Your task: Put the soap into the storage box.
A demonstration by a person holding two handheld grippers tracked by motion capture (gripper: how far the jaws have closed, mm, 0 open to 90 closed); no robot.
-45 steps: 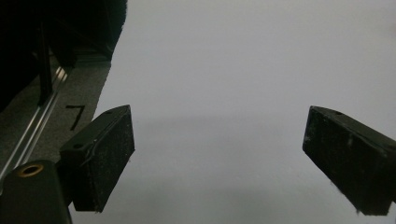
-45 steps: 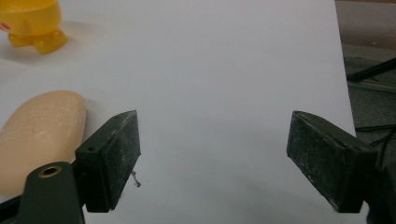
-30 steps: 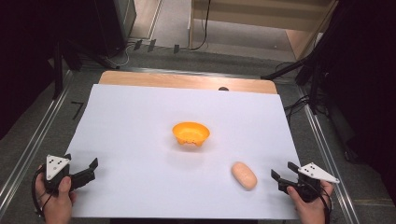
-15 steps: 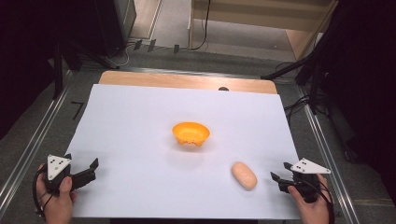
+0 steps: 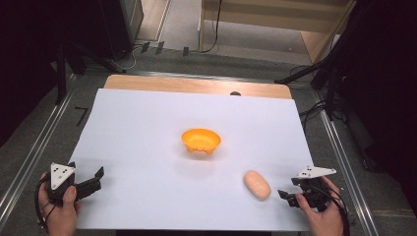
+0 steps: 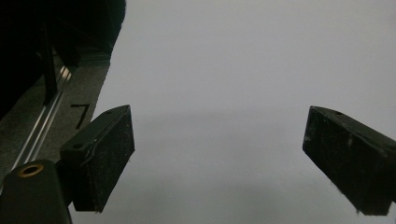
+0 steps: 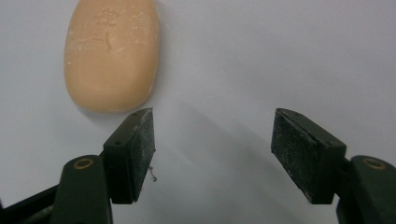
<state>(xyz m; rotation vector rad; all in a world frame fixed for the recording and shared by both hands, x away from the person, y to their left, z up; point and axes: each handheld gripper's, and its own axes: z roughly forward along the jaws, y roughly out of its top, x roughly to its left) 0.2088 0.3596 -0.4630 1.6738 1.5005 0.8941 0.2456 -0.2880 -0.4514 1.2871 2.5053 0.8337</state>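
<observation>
An orange bowl (image 5: 200, 140) stands upright near the middle of the white sheet (image 5: 142, 123). A peach oval soap bar (image 5: 257, 185) lies flat to its front right. My right gripper (image 5: 289, 191) is open just right of the soap, a short gap away. In the right gripper view the soap (image 7: 112, 53) lies ahead and left of the left jaw, with nothing between the open gripper (image 7: 212, 144). At the front left corner, far from both objects, my left gripper (image 5: 95, 180) is open. Bare sheet (image 6: 233, 70) lies beyond the open left gripper (image 6: 219, 154).
A wooden table edge (image 5: 196, 85) shows beyond the sheet. Metal rails run along the left (image 5: 29, 157) and right (image 5: 344, 162) sides over grey carpet. Dark stands and cables (image 5: 314, 110) sit at the back and right.
The right gripper has edged a little left towards the soap and sunk lower. The left gripper has barely shifted. The bowl and soap have stayed put.
</observation>
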